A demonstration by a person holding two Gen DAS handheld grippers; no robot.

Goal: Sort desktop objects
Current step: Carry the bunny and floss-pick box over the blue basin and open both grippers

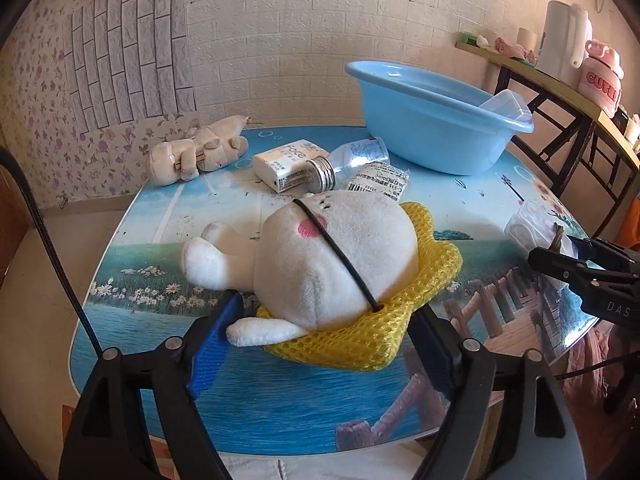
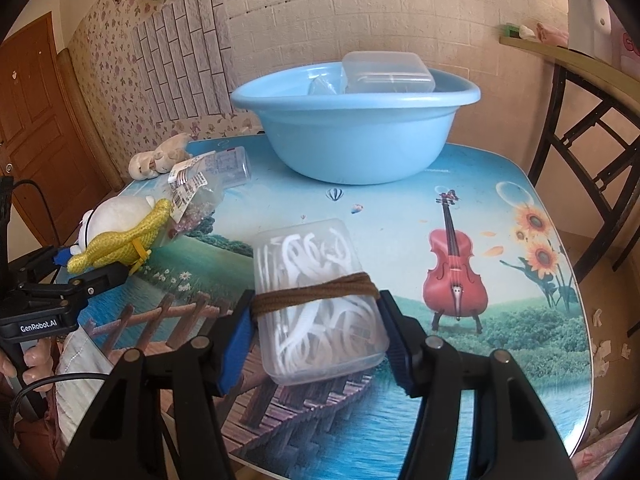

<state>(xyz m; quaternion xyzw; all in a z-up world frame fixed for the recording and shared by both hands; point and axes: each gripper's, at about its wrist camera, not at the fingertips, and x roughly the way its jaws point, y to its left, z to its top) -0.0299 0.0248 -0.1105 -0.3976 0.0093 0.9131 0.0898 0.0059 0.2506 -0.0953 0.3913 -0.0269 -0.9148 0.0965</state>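
While the right gripper [image 2: 316, 336] clamps its jaws on a clear floss-pick box [image 2: 316, 308] bound with brown cord, lower centre on the counter [image 2: 400, 208], the left gripper [image 1: 320, 344] jaws stand open around a white plush toy [image 1: 320, 256] in yellow mesh.

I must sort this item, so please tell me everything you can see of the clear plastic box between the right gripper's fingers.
The clear plastic box is rectangular with rounded corners, lid on, and full of tangled white pieces. A brown cord is wound around its middle. It lies tilted on the picture-printed table, in front of the blue basin. The right gripper clamps its long sides near the cord.
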